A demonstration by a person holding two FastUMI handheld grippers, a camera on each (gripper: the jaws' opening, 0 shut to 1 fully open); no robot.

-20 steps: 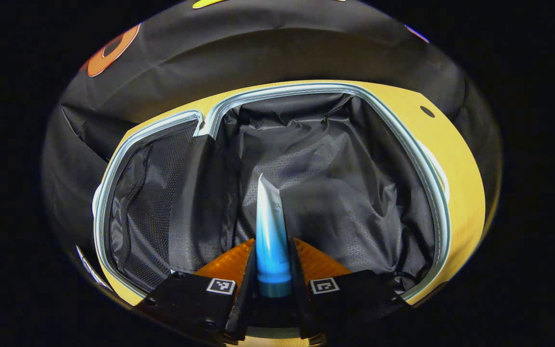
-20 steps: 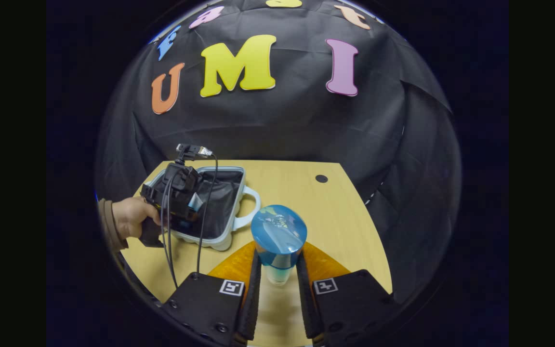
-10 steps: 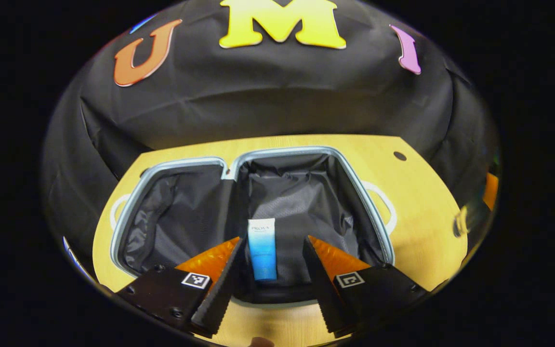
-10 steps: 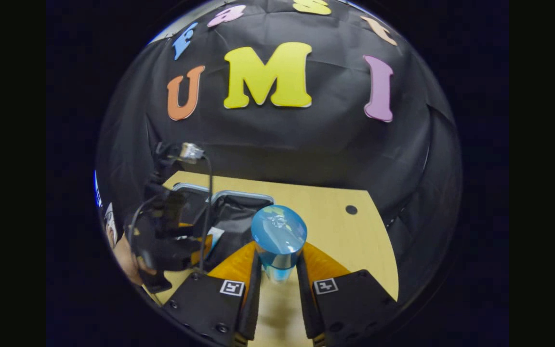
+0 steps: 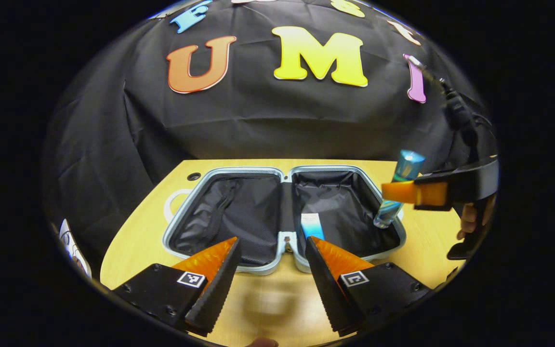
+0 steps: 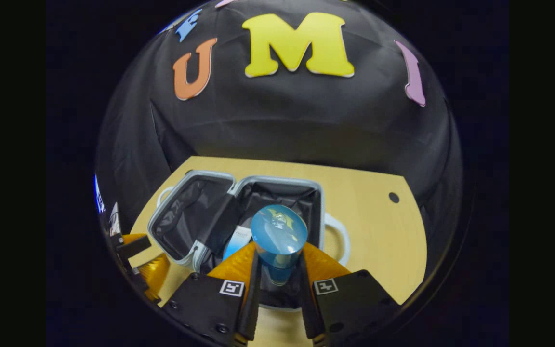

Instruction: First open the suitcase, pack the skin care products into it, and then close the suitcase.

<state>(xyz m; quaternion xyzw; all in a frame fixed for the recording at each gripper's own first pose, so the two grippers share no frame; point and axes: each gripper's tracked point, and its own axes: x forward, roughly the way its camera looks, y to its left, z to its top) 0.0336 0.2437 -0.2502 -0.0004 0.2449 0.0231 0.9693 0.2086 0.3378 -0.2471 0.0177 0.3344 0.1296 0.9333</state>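
Two products noted: tube [image 5: 312, 226] lying in open suitcase [image 5: 284, 262]; bottle [image 6: 277, 241] pinched upright by right gripper [image 6: 277, 284] fingers above it, presumably for lowering. Left gripper [image 5: 270, 284] fingers spread, empty.

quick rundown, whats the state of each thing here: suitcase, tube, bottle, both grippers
suitcase: open, both halves flat on the table
blue tube: lying in the suitcase's right half, released
blue bottle: clamped upright, held over the right half, not yet set down
left gripper: open, empty
right gripper: shut on the bottle
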